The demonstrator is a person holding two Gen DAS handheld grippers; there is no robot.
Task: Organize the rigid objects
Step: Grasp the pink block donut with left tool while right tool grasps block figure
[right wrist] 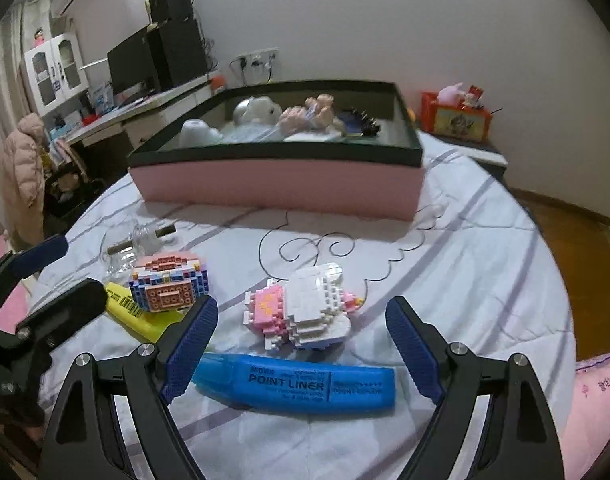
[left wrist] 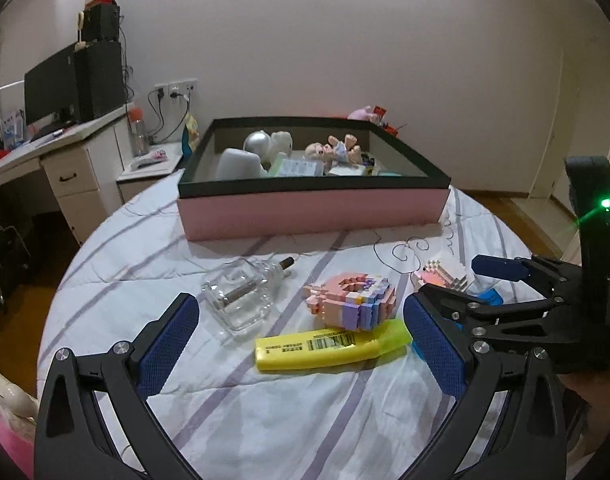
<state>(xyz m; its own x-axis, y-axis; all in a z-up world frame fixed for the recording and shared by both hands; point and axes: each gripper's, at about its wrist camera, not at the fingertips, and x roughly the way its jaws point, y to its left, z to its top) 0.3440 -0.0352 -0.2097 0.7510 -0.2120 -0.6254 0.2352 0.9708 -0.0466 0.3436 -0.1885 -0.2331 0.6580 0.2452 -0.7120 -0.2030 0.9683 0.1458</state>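
Note:
A yellow highlighter [left wrist: 329,348] lies on the striped bedsheet between the fingers of my open, empty left gripper [left wrist: 301,340]. A pink-and-purple block figure [left wrist: 351,300] sits just behind it, and a clear glass bottle [left wrist: 245,296] lies to its left. In the right wrist view, a blue highlighter [right wrist: 301,386] lies between the fingers of my open, empty right gripper [right wrist: 301,344], with a white-and-pink block figure [right wrist: 305,310] just beyond. A pink box with a dark rim [left wrist: 313,208] stands further back and holds toys.
The box also shows in the right wrist view [right wrist: 273,184]. The right gripper [left wrist: 457,296] shows at the right of the left wrist view, and the left gripper's finger [right wrist: 65,304] at the left of the right wrist view. A desk [left wrist: 65,148] stands left of the bed. A red box [right wrist: 457,118] sits back right.

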